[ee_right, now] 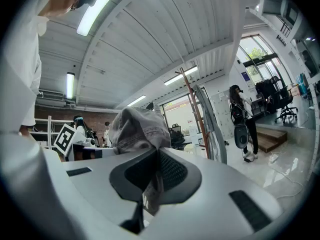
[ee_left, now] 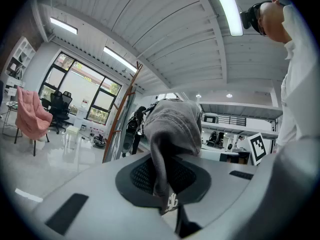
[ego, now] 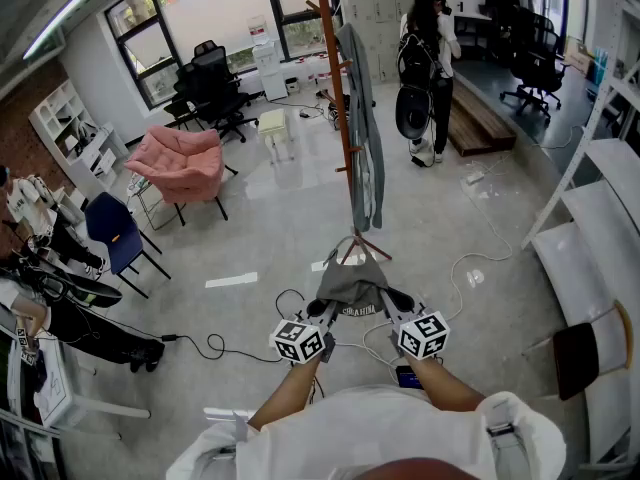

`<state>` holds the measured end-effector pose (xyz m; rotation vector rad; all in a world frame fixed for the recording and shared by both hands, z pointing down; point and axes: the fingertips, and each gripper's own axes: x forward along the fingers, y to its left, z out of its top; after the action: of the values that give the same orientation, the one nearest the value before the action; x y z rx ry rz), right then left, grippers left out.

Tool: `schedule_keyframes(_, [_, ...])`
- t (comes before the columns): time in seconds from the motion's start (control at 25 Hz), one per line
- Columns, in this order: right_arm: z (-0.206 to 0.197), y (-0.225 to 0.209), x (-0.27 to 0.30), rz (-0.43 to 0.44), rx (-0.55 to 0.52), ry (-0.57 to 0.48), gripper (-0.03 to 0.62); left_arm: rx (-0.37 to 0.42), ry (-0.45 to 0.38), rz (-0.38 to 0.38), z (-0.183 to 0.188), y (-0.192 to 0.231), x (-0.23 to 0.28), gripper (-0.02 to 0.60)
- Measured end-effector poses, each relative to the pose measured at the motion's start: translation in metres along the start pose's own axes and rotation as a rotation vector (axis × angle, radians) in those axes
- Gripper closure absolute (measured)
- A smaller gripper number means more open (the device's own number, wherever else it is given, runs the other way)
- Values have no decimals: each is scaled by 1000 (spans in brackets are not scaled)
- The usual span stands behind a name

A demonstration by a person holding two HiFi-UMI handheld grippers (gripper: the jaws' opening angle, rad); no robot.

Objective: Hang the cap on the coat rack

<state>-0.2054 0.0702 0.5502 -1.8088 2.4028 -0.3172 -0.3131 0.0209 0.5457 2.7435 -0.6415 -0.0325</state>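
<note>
A grey cap (ego: 352, 281) hangs between my two grippers, low in the head view and just in front of the coat rack's foot. My left gripper (ego: 320, 317) is shut on the cap's left edge, my right gripper (ego: 392, 314) shut on its right edge. In the left gripper view the cap (ee_left: 172, 129) bulges up from the pinched jaws, and its fabric (ee_right: 140, 129) does the same in the right gripper view. The brown wooden coat rack (ego: 340, 98) stands ahead with a grey garment (ego: 365, 128) hanging on it; its pole (ee_left: 120, 119) and pole (ee_right: 195, 111) show in both gripper views.
A person with a backpack (ego: 425, 68) stands beyond the rack. A pink armchair (ego: 185, 163) and a blue chair (ego: 118, 233) stand to the left, white shelving (ego: 600, 228) to the right. Cables (ego: 480, 253) trail over the floor near the rack's base.
</note>
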Motion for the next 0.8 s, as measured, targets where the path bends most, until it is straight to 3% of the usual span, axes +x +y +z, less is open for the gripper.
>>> schedule_keyframes(0.8, [1,27,-32,34,4,8,566,-1,14,-6,0,-32,-34,549])
